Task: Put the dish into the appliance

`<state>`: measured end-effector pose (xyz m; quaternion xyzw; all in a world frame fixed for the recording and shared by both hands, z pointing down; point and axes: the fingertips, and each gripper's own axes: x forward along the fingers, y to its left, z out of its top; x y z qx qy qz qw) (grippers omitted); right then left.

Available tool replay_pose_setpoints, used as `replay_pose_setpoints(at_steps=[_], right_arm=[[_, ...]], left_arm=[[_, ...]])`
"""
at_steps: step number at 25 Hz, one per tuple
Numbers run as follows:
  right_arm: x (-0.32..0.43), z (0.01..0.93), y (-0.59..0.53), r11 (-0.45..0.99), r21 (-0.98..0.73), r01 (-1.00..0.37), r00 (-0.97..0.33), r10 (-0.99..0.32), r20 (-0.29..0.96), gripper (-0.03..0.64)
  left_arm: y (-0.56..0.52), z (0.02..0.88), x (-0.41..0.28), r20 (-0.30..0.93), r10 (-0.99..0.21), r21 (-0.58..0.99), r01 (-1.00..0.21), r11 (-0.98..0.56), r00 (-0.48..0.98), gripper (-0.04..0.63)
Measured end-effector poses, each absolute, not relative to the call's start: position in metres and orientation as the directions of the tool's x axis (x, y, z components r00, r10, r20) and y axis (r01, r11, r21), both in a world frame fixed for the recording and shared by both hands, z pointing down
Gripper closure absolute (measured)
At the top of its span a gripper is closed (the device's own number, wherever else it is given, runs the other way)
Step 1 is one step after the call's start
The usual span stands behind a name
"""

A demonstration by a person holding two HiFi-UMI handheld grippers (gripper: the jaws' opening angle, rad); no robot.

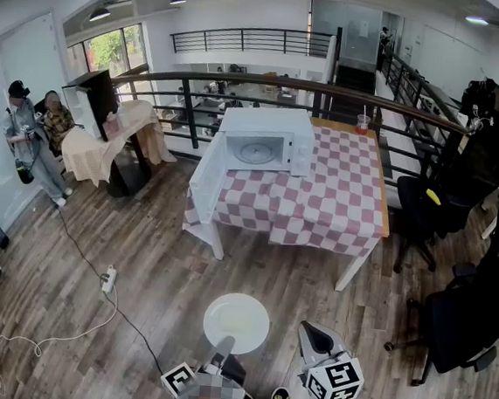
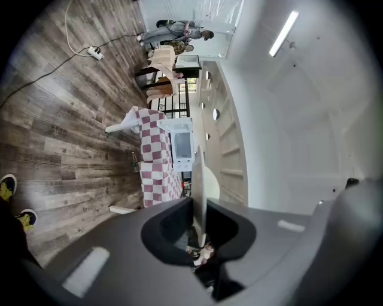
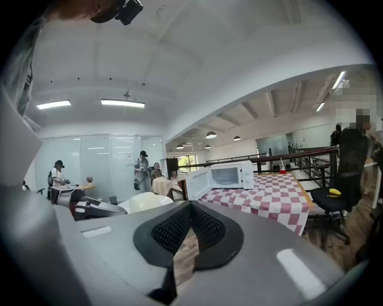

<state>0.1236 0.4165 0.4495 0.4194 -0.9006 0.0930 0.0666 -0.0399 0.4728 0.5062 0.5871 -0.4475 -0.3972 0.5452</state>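
Observation:
A round white plate [image 1: 236, 322] is held flat over the wood floor, with my left gripper [image 1: 222, 348] shut on its near rim. In the left gripper view the plate [image 2: 198, 179] stands edge-on between the pads. The white microwave [image 1: 264, 143] sits with its door swung open on the checked table [image 1: 337, 203], well ahead of both grippers. It also shows in the left gripper view [image 2: 181, 143] and in the right gripper view [image 3: 224, 176]. My right gripper [image 1: 309, 333] hovers just right of the plate, shut [image 3: 190, 209] with nothing in it.
Black office chairs [image 1: 462, 320] stand to the right. A cable with a power strip [image 1: 108, 279] runs over the floor at left. Two people [image 1: 31, 143] stand at far left by a cloth-covered table [image 1: 106, 137]. A railing [image 1: 243, 84] runs behind the checked table.

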Motion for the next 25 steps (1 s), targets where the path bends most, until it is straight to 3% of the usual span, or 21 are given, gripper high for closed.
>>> replay_pose_setpoints(at_steps=[25], right_arm=[[0.05, 0.456, 0.455, 0.631, -0.11, -0.768, -0.638, -0.738, 0.22, 0.618]], left_arm=[[0.497, 0.507, -0.105, 0.007, -0.955, 0.994, -0.102, -0.025, 0.297, 0.565]])
